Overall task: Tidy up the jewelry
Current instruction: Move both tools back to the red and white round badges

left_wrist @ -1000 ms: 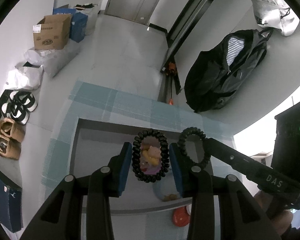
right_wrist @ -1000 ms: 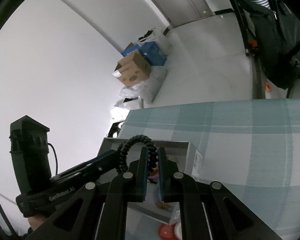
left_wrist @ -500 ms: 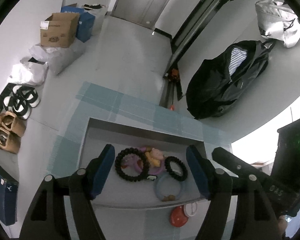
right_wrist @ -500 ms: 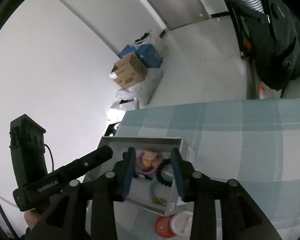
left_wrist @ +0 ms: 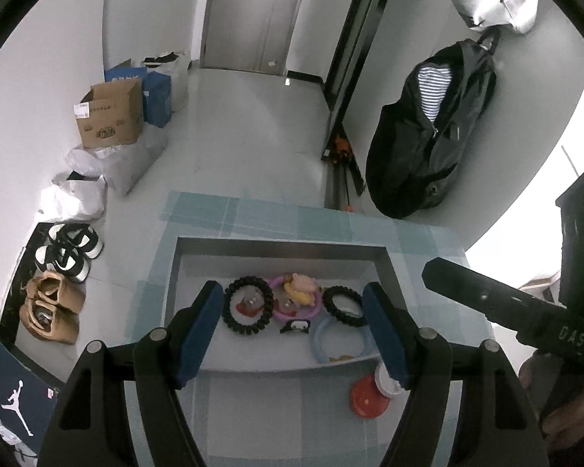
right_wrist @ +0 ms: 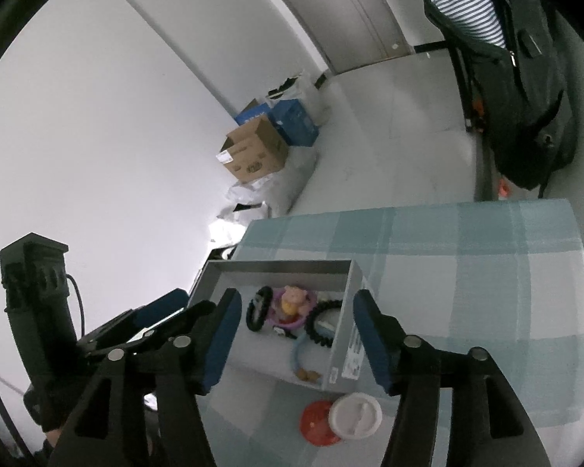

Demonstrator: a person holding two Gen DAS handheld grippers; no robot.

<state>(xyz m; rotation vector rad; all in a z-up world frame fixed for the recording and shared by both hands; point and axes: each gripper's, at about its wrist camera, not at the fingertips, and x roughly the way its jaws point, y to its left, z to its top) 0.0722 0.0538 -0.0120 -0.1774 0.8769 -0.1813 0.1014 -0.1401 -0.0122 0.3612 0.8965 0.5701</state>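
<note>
in the grey open box [left_wrist: 276, 251] on the checked blue tablecloth [left_wrist: 253, 214]: two black spiral coil bands, a larger one [left_wrist: 248, 305] at the left and a smaller one [left_wrist: 344, 306] at the right, both lying flat on the box floor, well apart, with a pink ring bearing a small plush figure [left_wrist: 296, 292] between them and a pale blue ring [left_wrist: 340, 340] toward the near wall. left gripper [left_wrist: 292, 327]: jaws spread wide, nothing between the pads, hovering above the box. right gripper [right_wrist: 294, 334]: jaws have just been opening, nothing gripped, likewise above the box. handling, judged: the coil bands look light, springy and soft, likely to squash or twist under a hard pinch and to roll if nudged on edge; best taken across one side of the loop, one pad inside and one outside, with mild pressure. the plush piece probably compresses easily. outside the box, near its front wall: a red lid [left_wrist: 370, 397] and a white lid [left_wrist: 387, 379], overlapping.
</note>
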